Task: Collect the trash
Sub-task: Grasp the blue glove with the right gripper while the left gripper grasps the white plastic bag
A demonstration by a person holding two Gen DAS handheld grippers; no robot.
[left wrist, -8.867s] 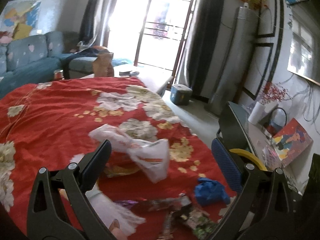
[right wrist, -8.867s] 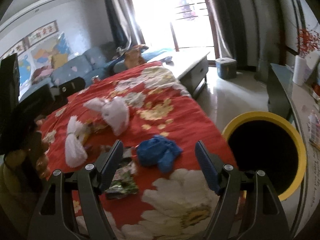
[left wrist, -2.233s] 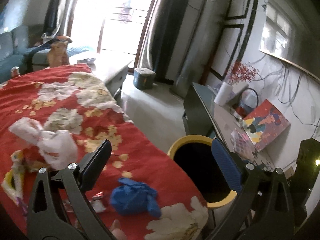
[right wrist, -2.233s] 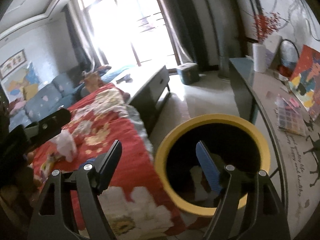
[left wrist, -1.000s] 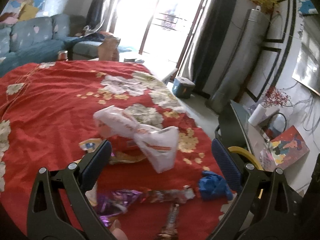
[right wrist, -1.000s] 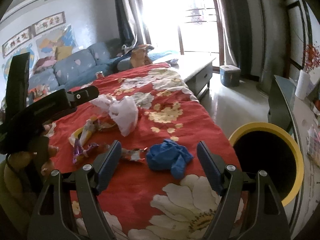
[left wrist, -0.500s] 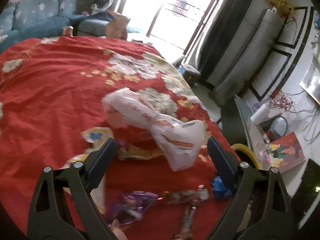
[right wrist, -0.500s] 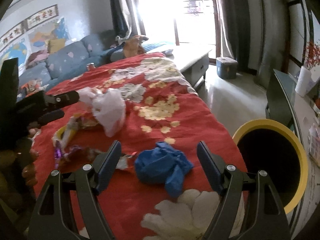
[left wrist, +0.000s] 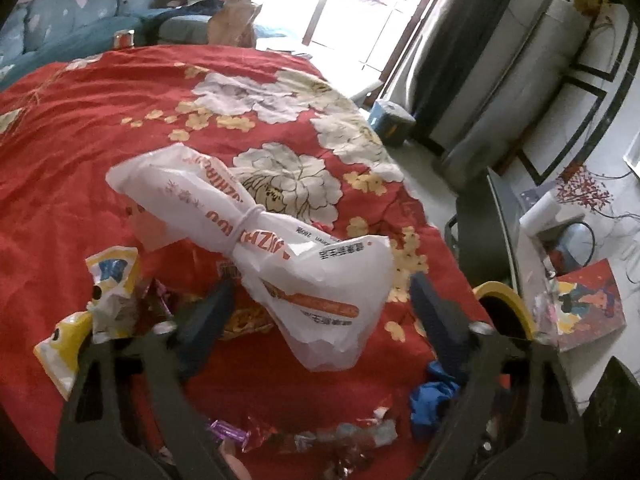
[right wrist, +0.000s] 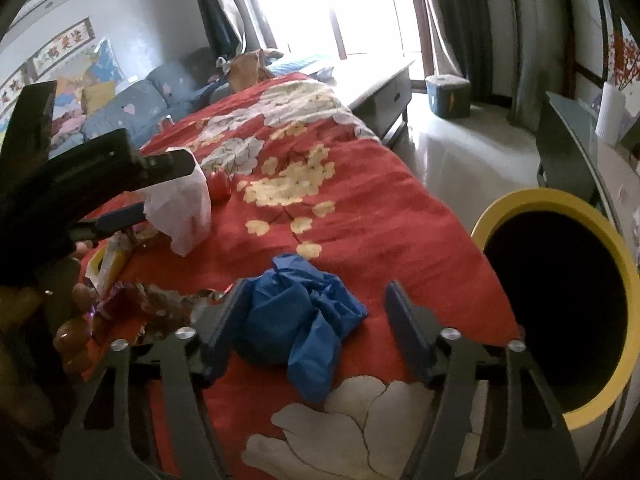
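red floral cloth [left wrist: 80, 128] covers the tabletop in a living room with a blue sofa and a bright glass door behind it. on this cloth lies the trash. a white plastic bag [left wrist: 256, 248], knotted at its middle, is framed between the fingers of the left tongs [left wrist: 320, 312]; these jaws have just been closing, yet the pads are not seen to press on the bag, so the left tongs are taken as open around it. a crumpled blue glove [right wrist: 296, 316] lies between the fingers of the right tongs [right wrist: 312, 328]; these jaws too have just been closing, the left pad lying just beside the glove and the right pad apart from it, so no grip is made yet.

outward from these, a yellow-and-white wrapper [left wrist: 92, 312] is seen beside the bag, and shiny purple and brown wrappers [left wrist: 312, 436] near the front edge. a yellow-rimmed bin [right wrist: 560, 320] stands off the tabletop's corner.

risk is judged as follows: the slack bag could be pinched by a thin fold only and slip free when lifted; the cloth could be caught under the glove and dragged.

counted: one white bag, one blue glove, one bin, two tongs, and perhaps three or four wrappers, blur making that count uncertain.
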